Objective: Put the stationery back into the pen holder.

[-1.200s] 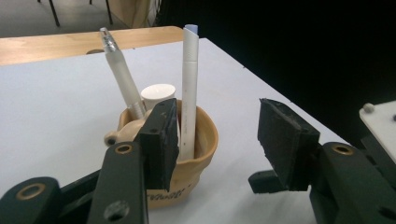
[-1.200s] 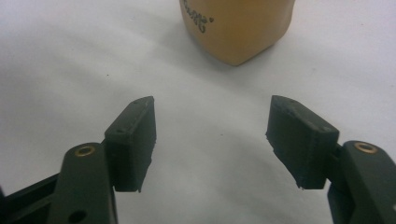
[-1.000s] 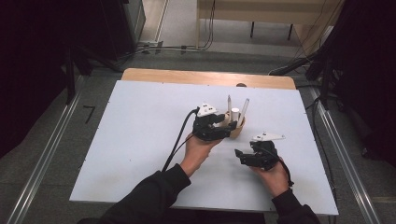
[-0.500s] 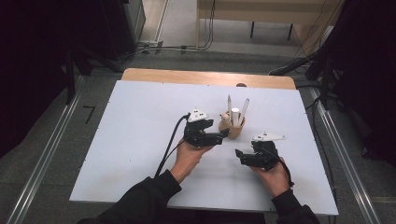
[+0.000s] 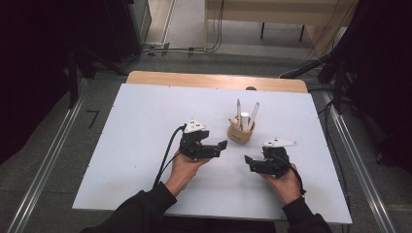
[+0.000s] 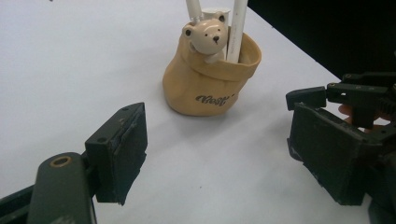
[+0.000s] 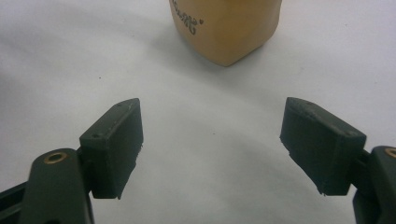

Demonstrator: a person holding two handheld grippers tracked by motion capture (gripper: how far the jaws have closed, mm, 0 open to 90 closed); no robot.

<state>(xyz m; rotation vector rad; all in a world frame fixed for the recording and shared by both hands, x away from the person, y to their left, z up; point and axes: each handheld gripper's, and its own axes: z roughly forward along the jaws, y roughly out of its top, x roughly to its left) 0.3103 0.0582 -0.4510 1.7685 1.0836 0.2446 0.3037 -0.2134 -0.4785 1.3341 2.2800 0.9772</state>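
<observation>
My left hand-held gripper (image 5: 221,145), its jaws just spread wider and holding nothing, sat just lower left of the upright pen holder (image 5: 240,133) at the tabletop's (image 5: 136,126) centre, nearer than my right hand-held gripper (image 5: 248,161), likewise spread and bare, below it.

The white, matte surface (image 5: 136,145) is evenly lit from above, while the room around it falls into deep darkness. The tan, sack-shaped pen holder with a bear figure (image 6: 210,77) casts a soft shadow toward the camera. Nearest the lens, the black tongs blur slightly; the high view is grainy.
</observation>
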